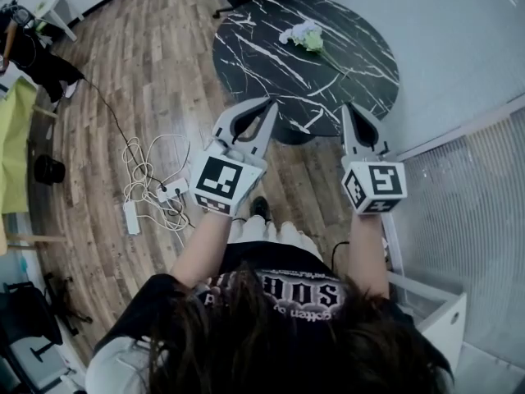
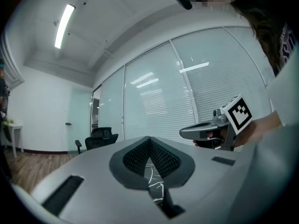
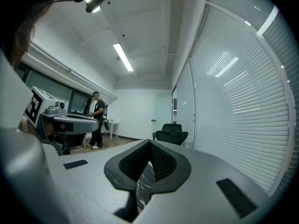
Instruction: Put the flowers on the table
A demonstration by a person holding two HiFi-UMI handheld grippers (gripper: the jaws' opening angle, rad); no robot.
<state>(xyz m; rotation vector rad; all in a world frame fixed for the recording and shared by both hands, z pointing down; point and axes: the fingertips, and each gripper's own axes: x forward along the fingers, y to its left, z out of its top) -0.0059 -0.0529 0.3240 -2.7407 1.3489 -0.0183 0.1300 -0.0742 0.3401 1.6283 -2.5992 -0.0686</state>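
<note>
on the far part of the round black white-veined marble counter [image 1: 254, 64]: a bunch of white and pale green flowers [image 1: 303, 34], lying flat, a thin green stem trailing toward the right rim. well apart from both tools.

over the near rim of the counter, held level and side by side: the grey left tool [image 1: 269, 105] and the grey right tool [image 1: 350, 110], marker cubes toward the body.

left tool seen along its own jaws [image 2: 149, 140]: dark ribbed pads pressed together at the tips, nothing between them, only a sliver of veined marble showing below. the right tool off to its right in that view [image 2: 189, 133].

right tool along its own jaws [image 3: 150, 143]: likewise closed to a point and empty, marble below the gap.

under and around the counter: brown wood-plank floor [image 1: 139, 80], with a tangle of white cables and a power strip [image 1: 152, 183] to the left. beyond, a black office chair [image 3: 171, 133] beside a glass wall with white blinds [image 3: 243, 92]. far off, a person standing [image 3: 97, 122].
</note>
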